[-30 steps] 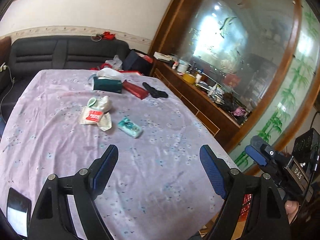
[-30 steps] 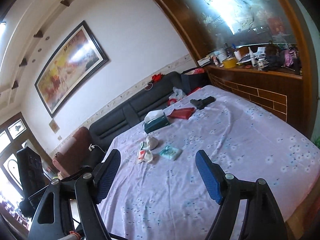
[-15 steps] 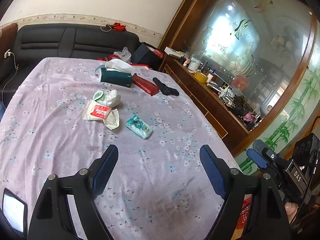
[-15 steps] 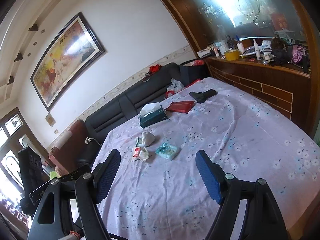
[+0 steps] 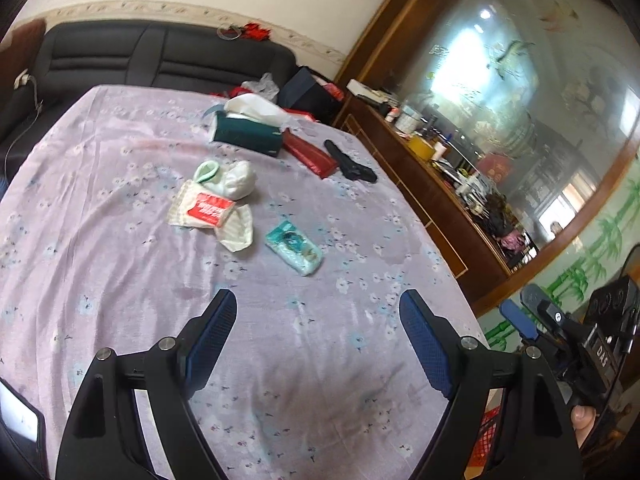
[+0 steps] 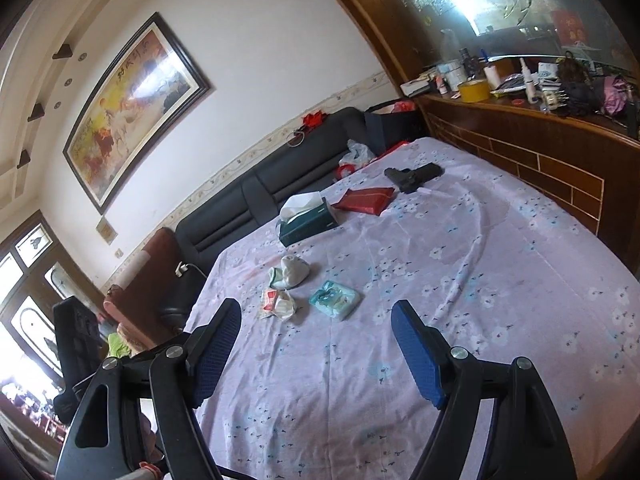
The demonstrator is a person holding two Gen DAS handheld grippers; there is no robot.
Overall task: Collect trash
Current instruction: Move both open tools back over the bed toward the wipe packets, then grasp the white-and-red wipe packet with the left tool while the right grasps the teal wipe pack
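Table under lilac flowered cloth point(image 5: 120, 280), on it a crumpled white wrapper with red label point(image 5: 210, 212), balled white wad point(image 5: 236, 180) touching it, teal packet point(image 5: 294, 246) near, green tissue box point(image 5: 246, 134), red pouch point(image 5: 310, 154), black object point(image 5: 350, 166) beyond.

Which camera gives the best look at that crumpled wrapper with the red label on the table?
The left wrist view: the crumpled wrapper lies larger and nearer there, its red label facing the camera. In the right wrist view the same wrapper is smaller, seen from the side, and its label is hardly readable.
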